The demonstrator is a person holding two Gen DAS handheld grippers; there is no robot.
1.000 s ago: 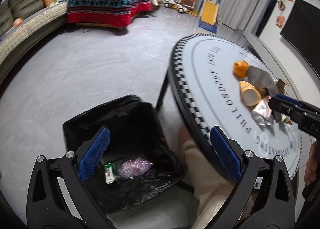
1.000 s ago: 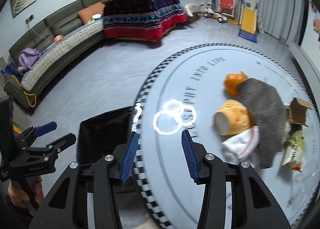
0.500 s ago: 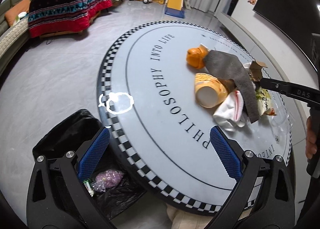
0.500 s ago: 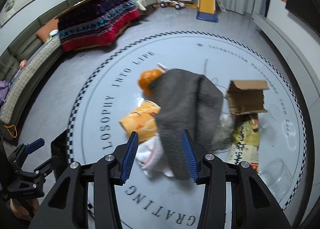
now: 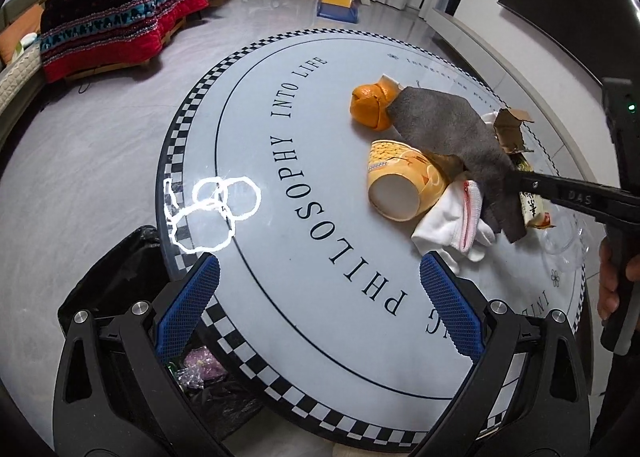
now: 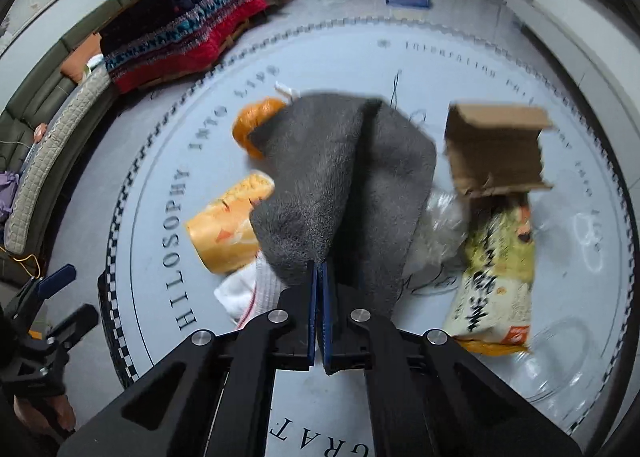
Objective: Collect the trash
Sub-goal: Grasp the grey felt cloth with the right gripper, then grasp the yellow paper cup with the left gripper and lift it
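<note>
Between right fingers (image 6: pixel 313 309): grey cloth (image 6: pixel 340 177).

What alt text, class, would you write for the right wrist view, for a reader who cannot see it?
The right gripper is shut on a grey cloth, lifting its near edge over a round printed table. Around the cloth lie an orange peel, a tipped yellow cup, a white cloth, a torn cardboard box and a snack bag.
</note>
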